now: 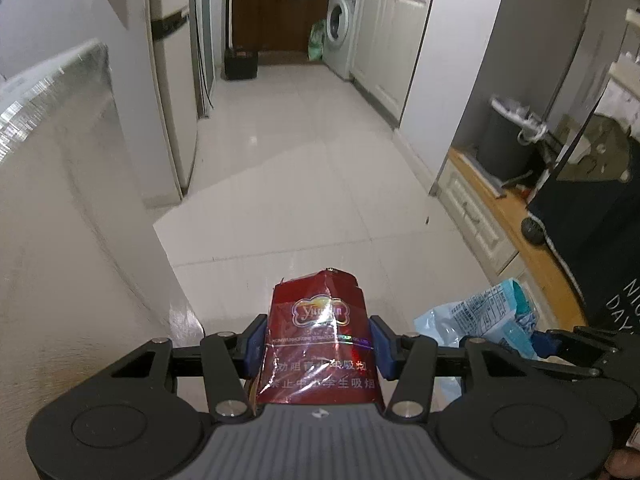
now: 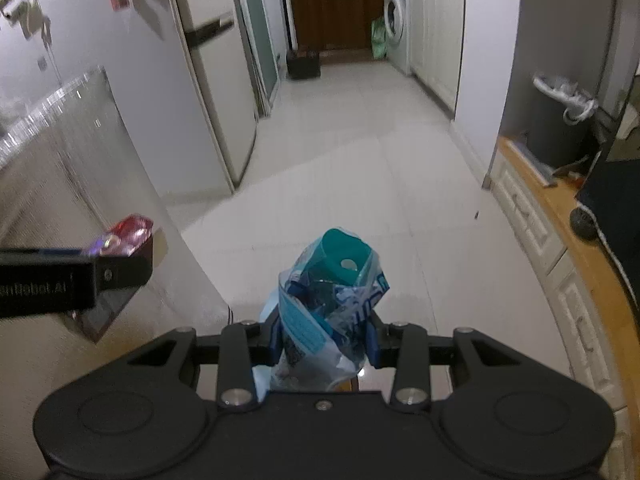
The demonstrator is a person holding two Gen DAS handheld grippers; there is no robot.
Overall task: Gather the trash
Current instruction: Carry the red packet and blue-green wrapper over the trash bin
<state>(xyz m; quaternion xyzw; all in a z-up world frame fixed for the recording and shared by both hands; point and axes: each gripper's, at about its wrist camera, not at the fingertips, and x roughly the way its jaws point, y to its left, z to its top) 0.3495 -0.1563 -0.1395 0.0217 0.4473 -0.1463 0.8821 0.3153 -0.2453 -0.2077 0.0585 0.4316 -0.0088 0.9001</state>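
Left wrist view: a pale tiled floor (image 1: 304, 184) runs toward a washing machine (image 1: 340, 28) and a brown door. The left gripper (image 1: 318, 342) is closed partway, its blue pads pinching a crumpled red cigarette pack (image 1: 318, 332) upright between them. A blue-and-clear plastic wrapper (image 1: 488, 316) shows just to its right; a grey bin (image 1: 506, 140) stands on a wooden ledge.

Right wrist view: same tiled hallway, fridge (image 2: 212, 80) at left. The right gripper (image 2: 324, 342) is narrowed onto the plastic wrapper (image 2: 328, 300), held above the floor. The left gripper and its red pack (image 2: 128, 234) appear at left, well apart.
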